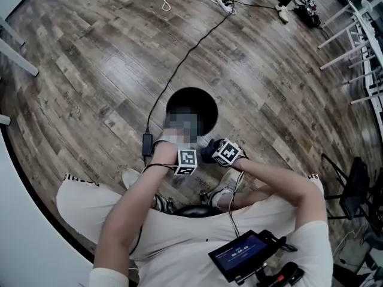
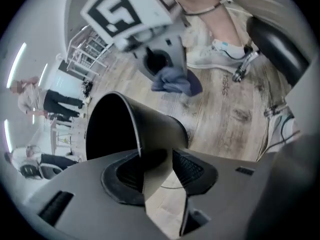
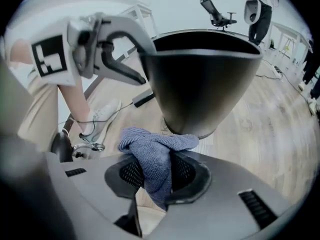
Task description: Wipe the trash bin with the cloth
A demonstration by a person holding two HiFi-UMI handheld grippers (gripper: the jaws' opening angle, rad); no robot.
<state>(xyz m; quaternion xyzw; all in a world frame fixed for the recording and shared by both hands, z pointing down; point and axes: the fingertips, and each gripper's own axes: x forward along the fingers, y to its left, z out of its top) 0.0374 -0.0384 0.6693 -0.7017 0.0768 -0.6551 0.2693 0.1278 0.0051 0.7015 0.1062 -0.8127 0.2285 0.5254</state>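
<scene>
Trash bin stands on the floor just beyond the right gripper, which is clamped on a bunched blue cloth close to the bin's base. The left gripper has its jaws apart astride the bin's rim. I cannot tell whether either pad touches the rim, and the bin's inside is too dark to read.

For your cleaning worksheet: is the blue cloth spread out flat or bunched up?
Bunched up: the cloth sits crumpled in thick folds, pinched between the jaws of the right tool, one end hanging below.
</scene>
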